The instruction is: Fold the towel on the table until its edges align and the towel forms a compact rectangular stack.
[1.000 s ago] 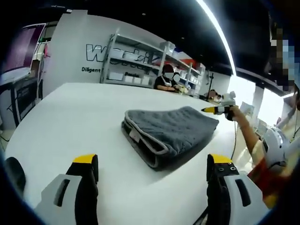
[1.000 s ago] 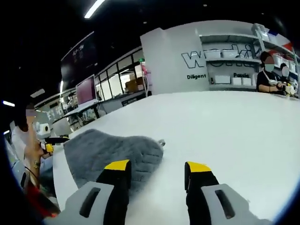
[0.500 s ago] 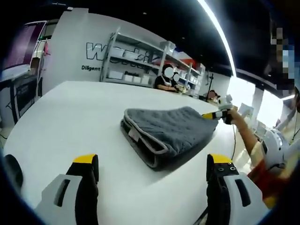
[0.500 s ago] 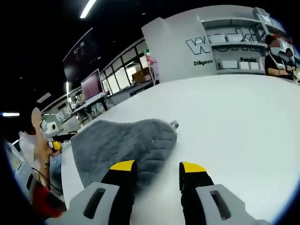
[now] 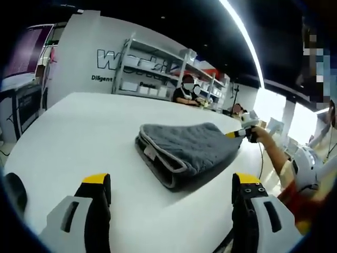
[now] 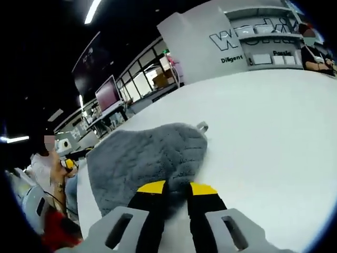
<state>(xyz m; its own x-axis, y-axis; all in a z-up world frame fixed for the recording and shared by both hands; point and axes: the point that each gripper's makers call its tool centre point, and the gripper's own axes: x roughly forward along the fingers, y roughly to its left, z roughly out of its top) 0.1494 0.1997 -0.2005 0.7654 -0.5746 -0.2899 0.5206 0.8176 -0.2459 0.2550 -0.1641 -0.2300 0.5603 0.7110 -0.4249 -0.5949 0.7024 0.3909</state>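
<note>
- A folded grey towel is lying on a white desk, towards the desk's right edge in the left gripper view, with its pale-trimmed folded layers facing the camera.
- The left gripper is hovering over the desk's near edge, its jaws spread wide and holding nothing.
- The right gripper is pinching the towel's edge, its jaws nearly closed on the fabric.
- Metal shelving and a white lettered wall are standing beyond the desk's far edge.

The white wall reads "Diligent" under larger, part-hidden letters.
</note>
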